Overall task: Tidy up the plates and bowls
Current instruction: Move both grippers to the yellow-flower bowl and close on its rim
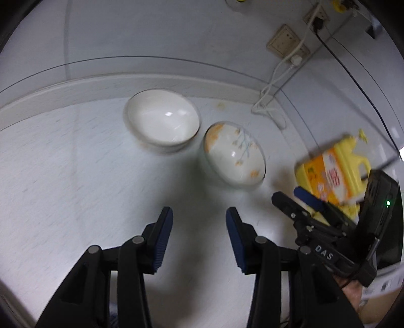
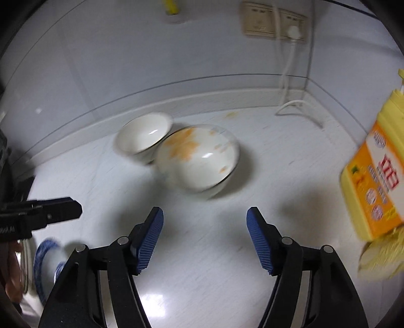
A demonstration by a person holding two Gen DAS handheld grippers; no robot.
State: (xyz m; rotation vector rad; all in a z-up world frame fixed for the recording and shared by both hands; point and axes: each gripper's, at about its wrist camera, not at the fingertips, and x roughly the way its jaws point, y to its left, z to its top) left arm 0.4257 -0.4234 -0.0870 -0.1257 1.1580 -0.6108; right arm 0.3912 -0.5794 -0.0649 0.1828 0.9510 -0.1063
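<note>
Two bowls stand side by side on the white counter. A plain white bowl [image 1: 162, 121] [image 2: 144, 135] is on the left. A white bowl with orange marks [image 1: 233, 157] [image 2: 199, 157] is right of it, touching or nearly touching it. My left gripper [image 1: 199, 219] is open and empty, a short way in front of both bowls. My right gripper [image 2: 204, 219] is open and empty, just in front of the orange-marked bowl. It also shows at the right of the left wrist view [image 1: 293, 199]. The left gripper shows at the left of the right wrist view [image 2: 65, 209].
A yellow detergent bottle [image 1: 333, 171] [image 2: 373, 184] stands at the right. A blue-patterned dish [image 2: 46, 262] sits at the lower left. Wall sockets [image 1: 284, 41] [image 2: 272, 22] with a white cable [image 1: 270, 106] are on the back wall, above a raised counter lip [image 1: 75, 93].
</note>
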